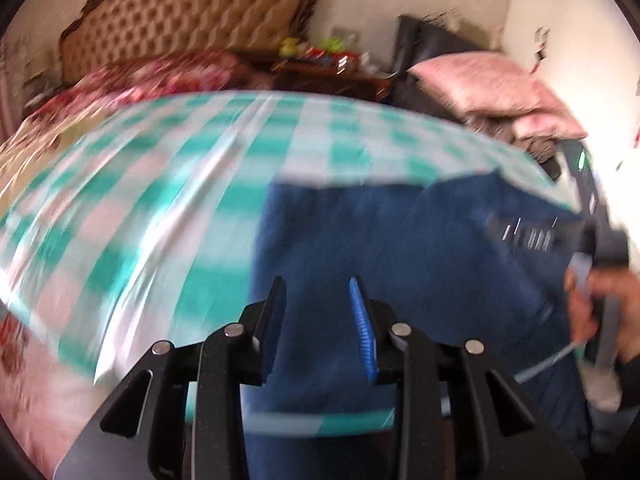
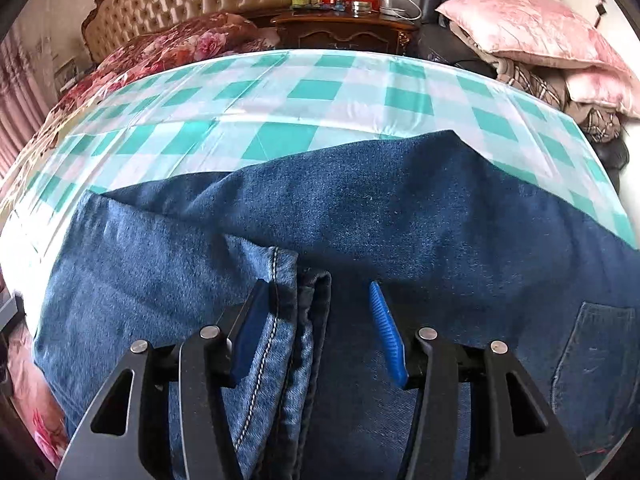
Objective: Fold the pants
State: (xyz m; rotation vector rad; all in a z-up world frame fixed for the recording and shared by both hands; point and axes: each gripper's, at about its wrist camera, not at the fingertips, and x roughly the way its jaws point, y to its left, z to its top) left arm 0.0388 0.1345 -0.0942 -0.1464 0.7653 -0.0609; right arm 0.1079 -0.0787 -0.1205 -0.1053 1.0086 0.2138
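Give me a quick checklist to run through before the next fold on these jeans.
1. Jeans lying on the checked cloth: ok.
2. Hem between the right tongs: ok, though the pads are not pressing it.
3. Left tongs empty and open above the denim: ok.
4. Fold lying flat: not ok, a ridge runs across the middle.
5. Left view sharp enough to aim: not ok, blurred.
6. Far edge of the jeans aligned: cannot tell.

pants point(image 2: 360, 208) on bed point(image 2: 280, 92), nightstand point(image 2: 344, 30) seemingly behind
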